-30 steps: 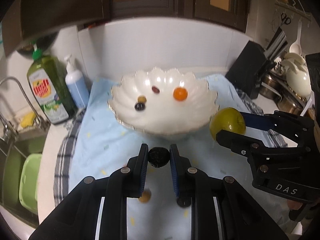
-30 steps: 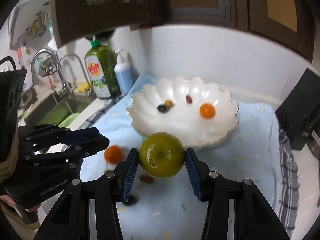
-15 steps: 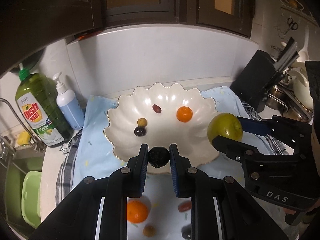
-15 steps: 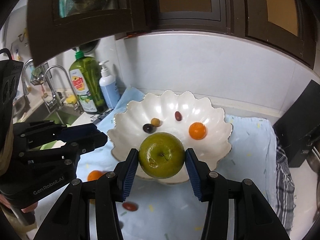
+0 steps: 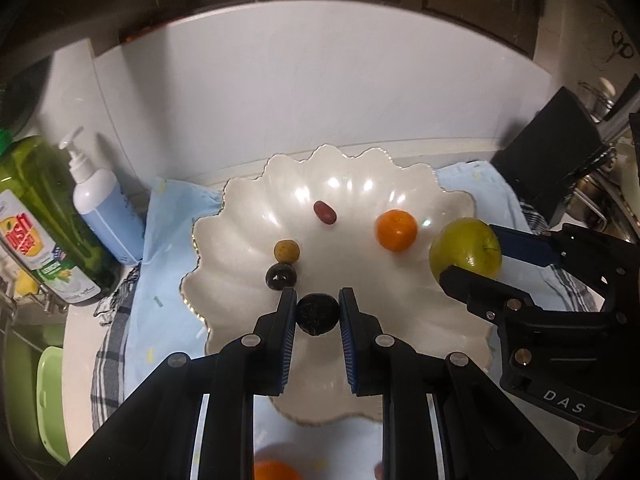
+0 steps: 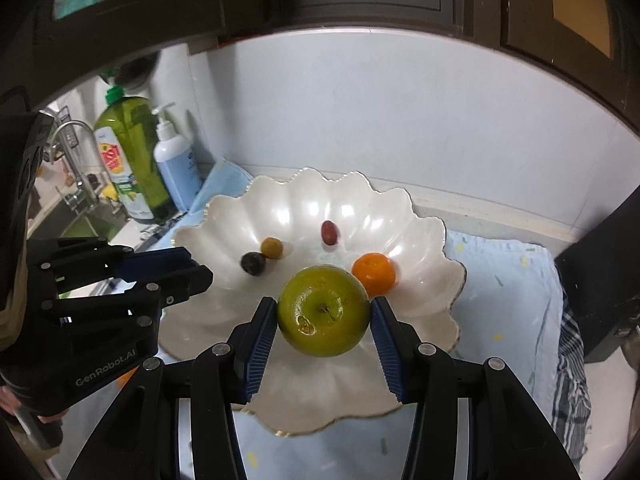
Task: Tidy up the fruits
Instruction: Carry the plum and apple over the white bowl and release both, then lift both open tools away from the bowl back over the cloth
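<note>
A white scalloped bowl (image 5: 248, 216) (image 6: 420, 236) sits on a light blue cloth. In it lie an orange (image 5: 396, 230) (image 6: 374, 274), a red grape (image 5: 325, 212) (image 6: 330, 233), a yellow-brown small fruit (image 5: 286, 251) (image 6: 272, 247) and a dark grape (image 5: 281, 276) (image 6: 253, 263). My left gripper (image 5: 317, 312) is shut on a dark plum (image 5: 317, 314) above the bowl's near side. My right gripper (image 6: 324, 316) is shut on a green apple (image 6: 324, 316) (image 5: 466, 249) above the bowl's right part.
A green dish-soap bottle (image 5: 36, 220) (image 6: 128, 152) and a blue pump bottle (image 5: 106, 208) (image 6: 176, 168) stand left of the bowl, beside a sink (image 6: 72, 216). A black knife block (image 5: 560, 152) stands at the right. Another orange (image 5: 274, 470) lies on the cloth (image 5: 168, 220) below my left gripper.
Both grippers have moved forward and up over the bowl, carrying the plum and the apple. The loose fruits on the cloth have slid out of view beneath them.
</note>
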Available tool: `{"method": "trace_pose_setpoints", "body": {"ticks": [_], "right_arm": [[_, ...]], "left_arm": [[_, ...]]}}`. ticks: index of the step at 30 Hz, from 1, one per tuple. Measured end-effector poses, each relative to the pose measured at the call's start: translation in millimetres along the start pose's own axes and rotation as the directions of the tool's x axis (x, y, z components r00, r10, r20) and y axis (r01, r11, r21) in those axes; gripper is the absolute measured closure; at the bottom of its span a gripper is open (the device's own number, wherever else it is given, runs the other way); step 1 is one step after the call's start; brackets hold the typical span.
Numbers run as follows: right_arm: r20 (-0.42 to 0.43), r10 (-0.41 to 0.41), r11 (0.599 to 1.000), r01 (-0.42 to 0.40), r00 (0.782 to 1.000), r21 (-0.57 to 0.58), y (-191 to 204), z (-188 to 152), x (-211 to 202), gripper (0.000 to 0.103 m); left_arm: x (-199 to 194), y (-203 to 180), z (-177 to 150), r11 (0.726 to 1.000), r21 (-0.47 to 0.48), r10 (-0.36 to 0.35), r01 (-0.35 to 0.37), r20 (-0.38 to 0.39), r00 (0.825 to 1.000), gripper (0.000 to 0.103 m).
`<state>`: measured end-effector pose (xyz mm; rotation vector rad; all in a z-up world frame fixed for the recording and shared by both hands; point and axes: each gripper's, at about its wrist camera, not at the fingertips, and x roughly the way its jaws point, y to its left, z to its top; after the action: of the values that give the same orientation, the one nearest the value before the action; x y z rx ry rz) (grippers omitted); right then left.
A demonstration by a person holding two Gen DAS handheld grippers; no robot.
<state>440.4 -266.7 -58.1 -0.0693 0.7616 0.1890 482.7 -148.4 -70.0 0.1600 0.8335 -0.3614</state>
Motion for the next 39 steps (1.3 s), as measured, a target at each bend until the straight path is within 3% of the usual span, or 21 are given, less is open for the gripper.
{"method": "trace_pose_setpoints", "body": {"ticks": [8,17,22,25,29,31,36,39], "right_arm": [[-0.046,-0.009,1.0,0.009,0.999,-0.002,-7,2,30,0.054],[-0.076,-0.016,1.0,0.016,0.997,-0.009,-12,2,46,0.054],[-0.094,-0.042,0.999,0.041,0.995,-0.011,-14,1,50,0.052],[-0.069,-0.073,0.997,0.071,0.995,-0.022,-13,2,46,0.04],[-0.036,-0.105,0.994,0.104,0.994,-0.021,-14,3,35,0.039],[-0.029,-0.112,0.994,0.112,0.993,-0.019,-13,4,31,0.039],[-0.009,-0.119,0.993,0.118,0.993,-0.019,-9,1,16,0.038],[0.008,-0.121,0.993,0.121,0.993,-0.011,-7,0,4,0.032]], "left_arm": [[35,2,5,1.0,0.003,0.014,-0.014,-0.065,0.998,0.081],[50,1,5,1.0,0.017,0.026,-0.024,-0.088,0.996,0.08],[47,5,6,0.999,0.015,0.038,-0.037,-0.077,0.996,0.064],[42,7,6,0.999,0.014,0.045,-0.044,-0.066,0.997,0.054],[30,11,5,0.998,0.014,0.062,-0.062,-0.041,0.997,0.048],[23,11,4,0.997,0.015,0.073,-0.073,-0.023,0.997,0.037],[1,8,1,0.995,0.03,0.095,-0.096,0.024,0.995,0.027],[-14,8,-2,0.993,0.03,0.111,-0.113,0.057,0.992,0.024]]}}
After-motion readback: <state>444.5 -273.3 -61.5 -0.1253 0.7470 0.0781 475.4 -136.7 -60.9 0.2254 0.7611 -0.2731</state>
